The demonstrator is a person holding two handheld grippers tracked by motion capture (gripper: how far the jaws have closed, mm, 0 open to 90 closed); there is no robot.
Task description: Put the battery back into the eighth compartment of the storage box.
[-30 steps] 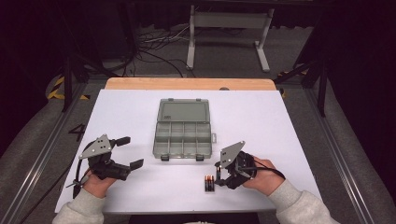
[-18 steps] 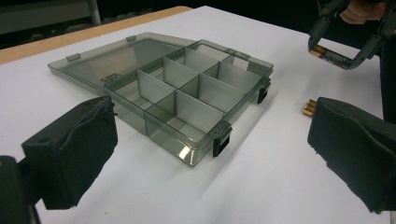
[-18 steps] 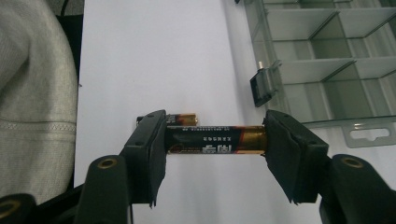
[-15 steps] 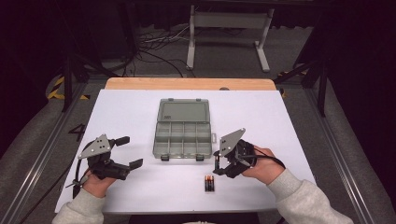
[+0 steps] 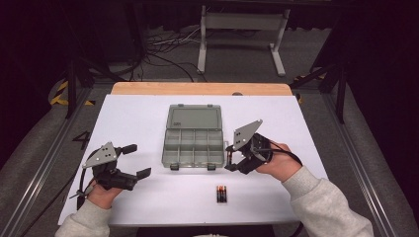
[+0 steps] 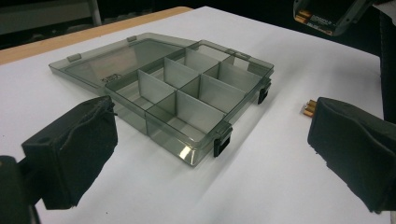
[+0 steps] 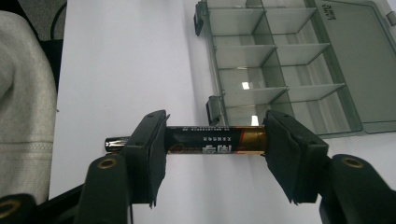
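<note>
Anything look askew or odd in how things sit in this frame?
One thing: the right claw grips the black-and-gold cylindrical battery lengthwise, its silver tip poking out past one jaw. Otherwise the open grey translucent plastic compartment box lies flat and empty, and spare batteries lie neatly together.

In the right gripper view, both ends of the battery (image 7: 212, 142) are covered by the black pads clamping it, the organiser box (image 7: 285, 65) runs past the top edge, and its lid lettering is too small to read.
</note>
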